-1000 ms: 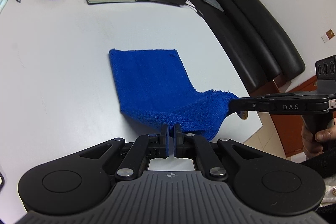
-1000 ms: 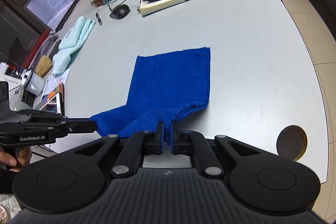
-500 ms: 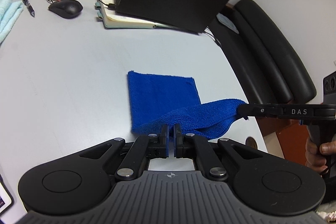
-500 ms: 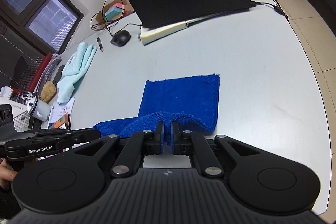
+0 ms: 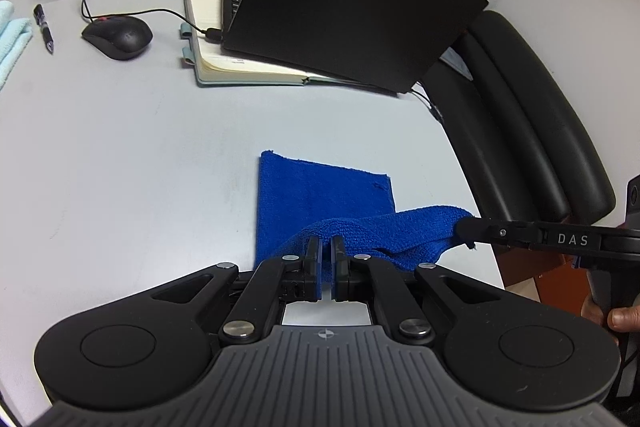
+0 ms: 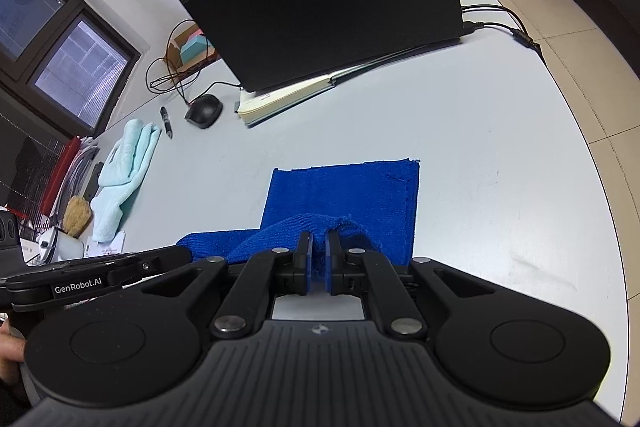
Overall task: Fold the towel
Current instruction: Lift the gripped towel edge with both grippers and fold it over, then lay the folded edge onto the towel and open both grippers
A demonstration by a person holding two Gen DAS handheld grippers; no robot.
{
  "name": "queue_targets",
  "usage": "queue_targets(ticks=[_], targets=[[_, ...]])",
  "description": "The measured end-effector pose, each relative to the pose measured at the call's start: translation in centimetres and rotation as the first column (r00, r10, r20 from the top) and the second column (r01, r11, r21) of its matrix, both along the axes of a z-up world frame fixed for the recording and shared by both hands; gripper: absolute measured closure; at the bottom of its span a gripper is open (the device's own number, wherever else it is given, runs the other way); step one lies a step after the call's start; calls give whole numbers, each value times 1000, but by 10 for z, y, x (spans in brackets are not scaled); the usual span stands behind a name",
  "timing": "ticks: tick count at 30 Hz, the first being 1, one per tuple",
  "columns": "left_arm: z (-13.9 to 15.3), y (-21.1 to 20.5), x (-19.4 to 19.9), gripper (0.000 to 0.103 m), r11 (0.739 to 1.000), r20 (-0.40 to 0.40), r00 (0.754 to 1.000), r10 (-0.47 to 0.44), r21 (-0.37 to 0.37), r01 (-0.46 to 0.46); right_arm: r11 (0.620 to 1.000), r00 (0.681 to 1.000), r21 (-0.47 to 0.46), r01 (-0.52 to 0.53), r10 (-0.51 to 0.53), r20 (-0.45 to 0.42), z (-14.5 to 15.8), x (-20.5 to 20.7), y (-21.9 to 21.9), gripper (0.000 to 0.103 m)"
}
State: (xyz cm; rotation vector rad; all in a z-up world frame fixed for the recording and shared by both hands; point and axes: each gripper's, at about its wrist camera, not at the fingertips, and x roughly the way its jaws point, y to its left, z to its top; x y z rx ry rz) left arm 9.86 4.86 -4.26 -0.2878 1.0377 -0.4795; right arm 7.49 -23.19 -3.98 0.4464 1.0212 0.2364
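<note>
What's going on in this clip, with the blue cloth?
A person holds a gripper in each hand. The left gripper and right gripper each pinch a near corner of the blue towel, raised above the part lying flat on the white table. The fold is under way, not yet laid down.

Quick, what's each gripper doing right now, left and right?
Left gripper: closed on the near edge of the blue towel.
Right gripper: closed on the same towel edge, lifted off the table.

Plain deep-blue towel (image 5: 320, 195), pale grey table (image 5: 120, 147), black laptop (image 5: 352, 7), light aqua cloth (image 6: 120, 171)
</note>
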Motion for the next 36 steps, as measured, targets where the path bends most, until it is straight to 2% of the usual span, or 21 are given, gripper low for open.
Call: queue_targets(ticks=[11,23,36], targets=[[-12,-11,36,99,1000,-21,1000,19,14,-18,1000,999,-7,29,-29,-28,-15,27,-5,97],[-44,-17,68,99,999,-99,995,26,50,-21,998,995,-28,50,-52,-80,-36,54,-4,97],[-68,-17,86,99,999,-171,985,34,30,-29,997,986,-42,67,-73,-153,-62,77,-7,96]])
